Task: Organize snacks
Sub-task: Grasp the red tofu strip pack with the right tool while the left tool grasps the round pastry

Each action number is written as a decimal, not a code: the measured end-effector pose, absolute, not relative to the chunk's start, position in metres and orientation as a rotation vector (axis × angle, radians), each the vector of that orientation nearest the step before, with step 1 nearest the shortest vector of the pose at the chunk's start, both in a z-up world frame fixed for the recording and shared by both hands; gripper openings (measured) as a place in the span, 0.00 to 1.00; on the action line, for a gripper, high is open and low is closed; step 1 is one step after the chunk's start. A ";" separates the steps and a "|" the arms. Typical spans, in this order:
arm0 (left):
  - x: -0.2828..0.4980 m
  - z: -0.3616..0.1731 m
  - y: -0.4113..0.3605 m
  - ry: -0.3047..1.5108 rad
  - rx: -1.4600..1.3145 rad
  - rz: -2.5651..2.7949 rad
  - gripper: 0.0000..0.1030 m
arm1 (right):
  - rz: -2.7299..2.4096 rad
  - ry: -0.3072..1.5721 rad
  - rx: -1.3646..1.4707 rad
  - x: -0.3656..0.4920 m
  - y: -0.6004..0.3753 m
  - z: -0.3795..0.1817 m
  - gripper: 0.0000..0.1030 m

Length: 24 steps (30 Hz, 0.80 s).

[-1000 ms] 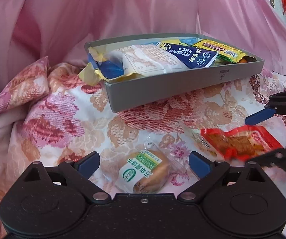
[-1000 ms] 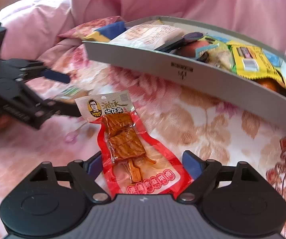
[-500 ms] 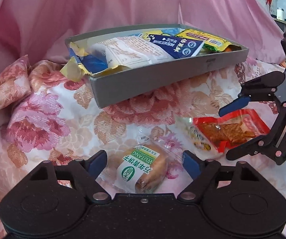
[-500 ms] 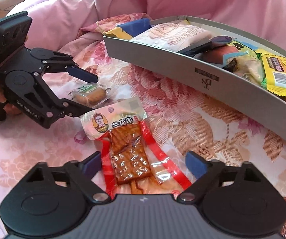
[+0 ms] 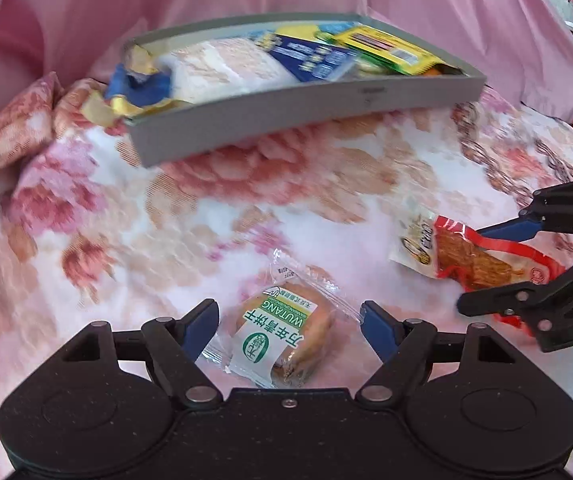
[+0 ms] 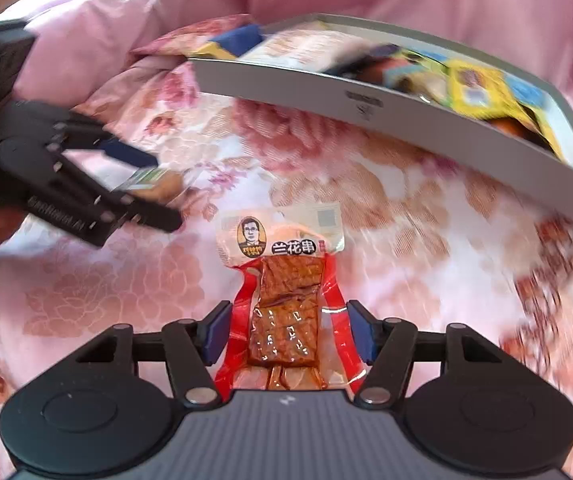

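The lower end of the red snack packet [image 6: 286, 312] is hidden beneath the right gripper [image 6: 289, 334], whose jaws, just closing, flank it closely; contact cannot be told. The wrapped cake [image 5: 286, 340] is straddled by the left gripper [image 5: 289, 330], also closing, pads apart from it. Beyond, the grey box [image 5: 306, 116] of snacks is blurred.

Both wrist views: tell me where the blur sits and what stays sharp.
Left wrist view: the grey box and floral cloth smear; the wrapped pastry stays crisp. Right wrist view: box and cloth streak, worst at right; the red tofu packet reads sharp.
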State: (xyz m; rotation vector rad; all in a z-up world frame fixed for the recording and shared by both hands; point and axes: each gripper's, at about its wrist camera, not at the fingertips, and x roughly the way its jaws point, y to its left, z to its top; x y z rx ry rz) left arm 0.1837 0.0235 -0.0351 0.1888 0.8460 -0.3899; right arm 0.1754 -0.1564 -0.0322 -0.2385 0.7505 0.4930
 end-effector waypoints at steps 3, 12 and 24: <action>0.167 -0.036 0.009 0.894 0.198 -0.383 0.77 | 0.459 0.777 -0.186 0.160 -0.164 -0.033 0.63; 0.116 -0.032 -0.006 0.968 0.166 -0.402 0.79 | 0.407 0.812 -0.148 0.108 -0.181 -0.031 0.64; 0.112 -0.032 -0.005 0.882 0.310 -0.445 0.85 | 0.390 0.737 -0.170 0.093 -0.182 -0.032 0.75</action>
